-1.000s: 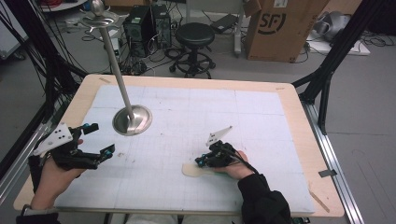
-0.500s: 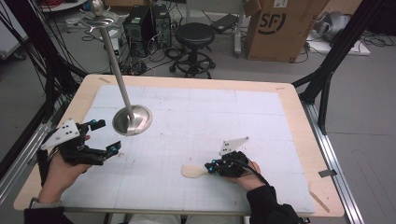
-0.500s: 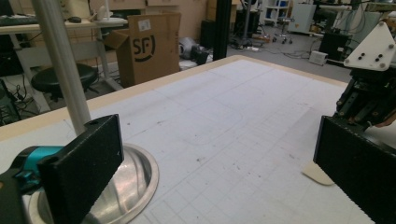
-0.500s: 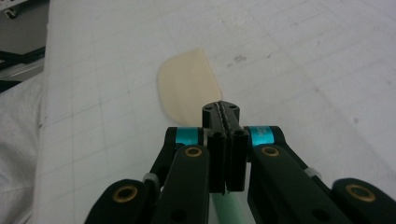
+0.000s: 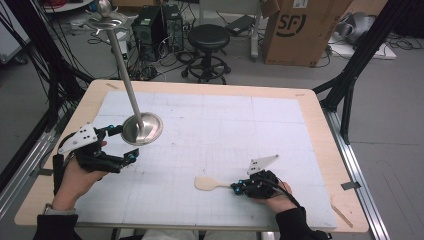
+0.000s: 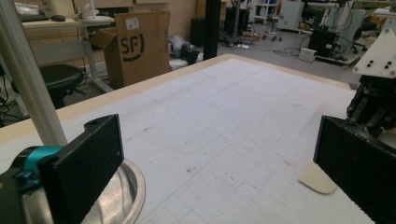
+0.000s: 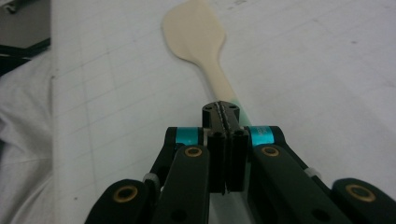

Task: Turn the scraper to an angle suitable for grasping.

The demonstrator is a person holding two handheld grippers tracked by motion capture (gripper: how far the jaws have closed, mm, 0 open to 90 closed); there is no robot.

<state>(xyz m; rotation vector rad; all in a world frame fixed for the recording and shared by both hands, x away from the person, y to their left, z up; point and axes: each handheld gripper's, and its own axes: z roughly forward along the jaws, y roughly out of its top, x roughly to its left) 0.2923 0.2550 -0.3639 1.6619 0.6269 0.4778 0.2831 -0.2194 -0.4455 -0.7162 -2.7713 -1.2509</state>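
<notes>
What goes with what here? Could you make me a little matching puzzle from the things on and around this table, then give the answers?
Things:
1. spatula
2. metal stand
3. cardboard box
4. round stool

Descriptions:
A. black, on the floor beyond the table
B. cream, lying flat, handle gripped by the right tool
C. shiny round base with a tall pole, beside the open left tool
D. brown, printed with "SF"

Pairs: 1-B, 2-C, 3-D, 4-A

Lab/workshop — cables (image 5: 35, 65), PC tower (image 5: 150, 30), SF cardboard box (image 5: 300, 30) round table (image 5: 310, 100).
</notes>
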